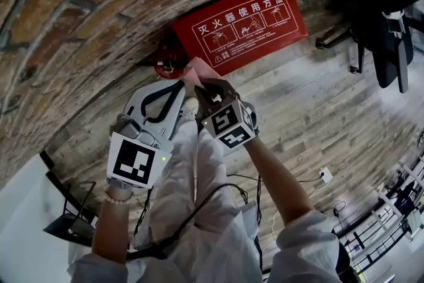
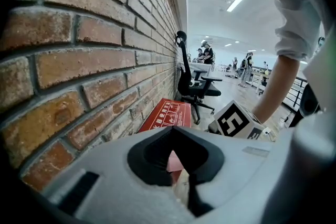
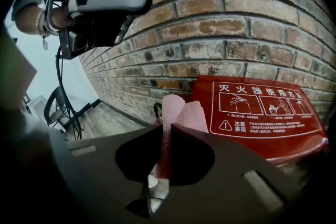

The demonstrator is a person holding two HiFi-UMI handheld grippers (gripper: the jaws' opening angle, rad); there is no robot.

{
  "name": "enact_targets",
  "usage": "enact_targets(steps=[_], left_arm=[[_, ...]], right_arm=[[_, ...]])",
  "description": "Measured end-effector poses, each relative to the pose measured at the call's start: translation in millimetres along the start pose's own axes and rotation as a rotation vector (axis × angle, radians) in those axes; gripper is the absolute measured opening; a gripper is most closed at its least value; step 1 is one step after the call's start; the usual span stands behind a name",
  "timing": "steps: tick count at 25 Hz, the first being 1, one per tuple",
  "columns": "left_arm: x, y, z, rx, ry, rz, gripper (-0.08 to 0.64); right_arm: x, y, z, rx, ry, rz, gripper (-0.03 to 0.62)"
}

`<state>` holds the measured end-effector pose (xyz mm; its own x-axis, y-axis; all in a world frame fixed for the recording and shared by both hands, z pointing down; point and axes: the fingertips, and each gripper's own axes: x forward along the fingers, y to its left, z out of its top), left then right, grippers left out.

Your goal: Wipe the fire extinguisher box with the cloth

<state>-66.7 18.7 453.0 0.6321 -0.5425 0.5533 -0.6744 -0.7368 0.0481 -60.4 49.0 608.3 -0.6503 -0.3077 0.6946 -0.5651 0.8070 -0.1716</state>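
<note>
Head view first: the red fire extinguisher box with white printed instructions [image 1: 245, 23] sits on the grey wooden floor [image 1: 318, 116], tight against the brick wall [image 1: 73, 16]. The dark right gripper [image 1: 209, 86] is at the box's left corner. A soft pink cloth [image 1: 197, 69] is bunched at its tip and appears to meet the lid's edge. The pale grey left gripper [image 1: 179, 86] hangs just beside it, off the box.

Over to the left gripper view: the jaws are brought together with nothing between them. Through their cut-out you glimpse the cloth [image 2: 175, 161] and the box [image 2: 168, 115] beyond.

Right gripper view, and here's the action: the jaws are clamped on a fold of the cloth [image 3: 184, 113], the loose part standing up past the tips. The box [image 3: 262, 107] lies just behind it.

By my reading, the wipe is only starting at that corner. To do it well, tip the right gripper so the free fold lies flat on the lid, with fabric rather than jaw meeting the red surface. Then draw long, overlapping strokes across the printed panel. The left gripper could steady the box if it slides.
</note>
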Motion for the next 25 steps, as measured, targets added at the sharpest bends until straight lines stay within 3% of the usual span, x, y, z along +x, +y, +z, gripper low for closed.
enact_targets(steps=[7,14,25], left_arm=[[-17,-5,28,0.041,-0.01,-0.012,-0.002],[-43,-7,94,0.113,-0.079,-0.03,-0.002],[-94,-17,215,0.214,-0.196,-0.04,-0.002]], right_arm=[[-37,-9,22,0.118,-0.074,-0.053,0.028],[-124,-32,66,0.235,-0.176,-0.195,0.028],[-290,-42,147,0.257,-0.374,-0.41,0.028]])
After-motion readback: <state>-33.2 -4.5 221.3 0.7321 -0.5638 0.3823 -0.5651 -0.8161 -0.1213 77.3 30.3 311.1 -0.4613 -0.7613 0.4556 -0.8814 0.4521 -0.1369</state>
